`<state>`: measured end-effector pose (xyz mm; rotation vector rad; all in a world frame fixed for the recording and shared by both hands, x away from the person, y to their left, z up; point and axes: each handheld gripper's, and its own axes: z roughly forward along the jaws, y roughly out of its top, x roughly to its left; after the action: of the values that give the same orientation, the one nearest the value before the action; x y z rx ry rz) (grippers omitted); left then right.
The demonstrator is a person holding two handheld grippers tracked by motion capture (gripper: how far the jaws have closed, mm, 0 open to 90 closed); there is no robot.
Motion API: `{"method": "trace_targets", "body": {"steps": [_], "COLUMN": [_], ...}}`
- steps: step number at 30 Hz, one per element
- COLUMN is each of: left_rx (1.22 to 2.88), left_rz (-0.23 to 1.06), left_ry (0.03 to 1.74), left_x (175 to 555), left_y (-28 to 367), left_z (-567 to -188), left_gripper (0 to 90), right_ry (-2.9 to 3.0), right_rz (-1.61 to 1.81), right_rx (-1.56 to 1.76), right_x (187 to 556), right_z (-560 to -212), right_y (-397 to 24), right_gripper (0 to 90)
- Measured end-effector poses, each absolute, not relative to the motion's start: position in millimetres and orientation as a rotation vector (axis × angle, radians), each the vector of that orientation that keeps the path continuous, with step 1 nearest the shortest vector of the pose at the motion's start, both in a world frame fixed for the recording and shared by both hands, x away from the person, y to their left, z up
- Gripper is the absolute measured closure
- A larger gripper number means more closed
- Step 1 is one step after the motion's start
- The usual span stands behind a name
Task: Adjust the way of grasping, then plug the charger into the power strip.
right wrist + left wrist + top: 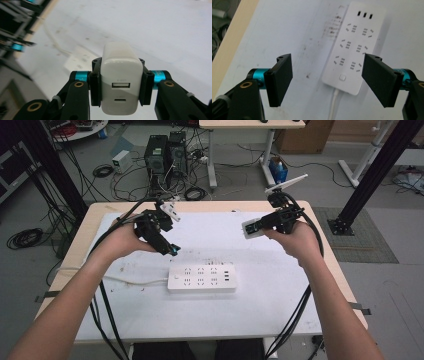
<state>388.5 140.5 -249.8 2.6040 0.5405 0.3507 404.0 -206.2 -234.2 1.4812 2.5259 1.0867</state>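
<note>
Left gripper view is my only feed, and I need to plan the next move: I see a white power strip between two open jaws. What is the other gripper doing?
Observer: The right gripper is shut on a white charger, held above the table.
Operator: Which face of the charger shows?
Observer: In the right gripper view, the face with two ports, a wider one above a smaller oval one.
Operator: Where does the power strip sit relative to both hands?
Observer: In the high view the power strip lies flat near the table's middle, nearer the person than both grippers; the left gripper hangs above its left end, and the right one is raised at the far right.
</note>
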Motion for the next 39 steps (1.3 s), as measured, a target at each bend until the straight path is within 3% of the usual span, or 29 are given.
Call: {"method": "trace_targets", "body": {"steps": [9,15,39], "left_rx": [2.608,2.594,2.619], "left_rz": [0.257,0.229,0.199], "left_ry": [0.84,0.937,0.938], "left_x": [399.0,399.1,388.6], "left_y": [187.9,212.0,214.7], "left_z": [-254.6,-258.0,-259.0], "left_gripper": [25.0,24.9,24.9], "right_ry": [2.447,2.434,2.584], "right_rz": [0.761,0.67,0.589], "right_rx": [1.438,1.42,1.215], "right_x": [395.6,392.8,397.4], "right_z": [-228.9,-226.0,-228.0], "right_y": [-227.2,-239.0,-212.6], "right_gripper": [62.0,62.0,62.0]}}
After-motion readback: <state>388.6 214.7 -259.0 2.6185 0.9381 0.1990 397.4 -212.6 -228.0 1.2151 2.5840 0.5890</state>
